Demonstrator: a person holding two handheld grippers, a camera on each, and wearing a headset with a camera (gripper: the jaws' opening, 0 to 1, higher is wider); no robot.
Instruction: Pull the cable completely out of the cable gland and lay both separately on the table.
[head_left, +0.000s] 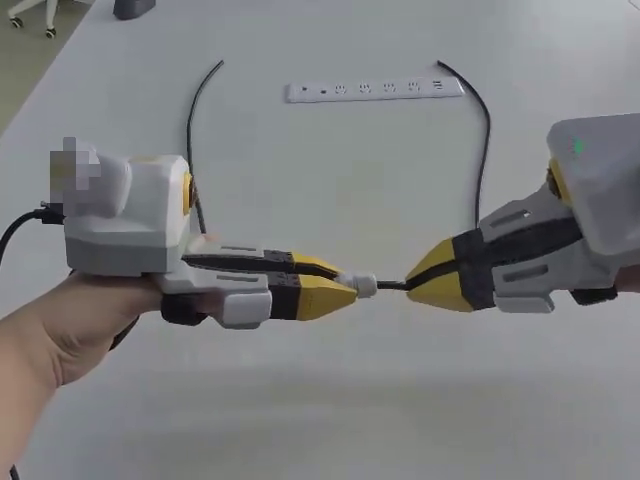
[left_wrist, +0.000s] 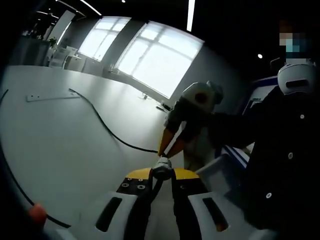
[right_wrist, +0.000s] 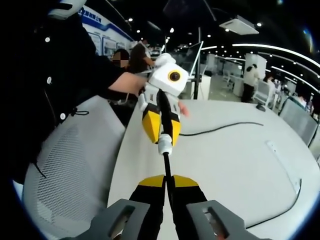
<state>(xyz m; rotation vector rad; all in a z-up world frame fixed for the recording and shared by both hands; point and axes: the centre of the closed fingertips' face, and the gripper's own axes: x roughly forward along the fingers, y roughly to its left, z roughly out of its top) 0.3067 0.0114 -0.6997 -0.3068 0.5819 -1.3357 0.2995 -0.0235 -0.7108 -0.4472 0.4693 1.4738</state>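
In the head view my left gripper (head_left: 350, 290) comes in from the left, held in a hand, and is shut on the small white cable gland (head_left: 363, 286). A short stretch of black cable (head_left: 392, 285) leaves the gland and enters my right gripper (head_left: 410, 285), which is shut on it. The two grippers point tip to tip, a little above the table. In the right gripper view the cable (right_wrist: 167, 165) runs straight from my jaws (right_wrist: 168, 179) to the gland (right_wrist: 164, 146). In the left gripper view the gland (left_wrist: 162, 166) sits at my jaw tips.
A white power strip (head_left: 375, 90) lies at the back of the white table (head_left: 320, 180). Black cable runs lie on the table, one curving behind the right gripper (head_left: 486, 140) and one behind the left (head_left: 190, 130). A grey mesh chair (right_wrist: 65, 165) stands beside the table.
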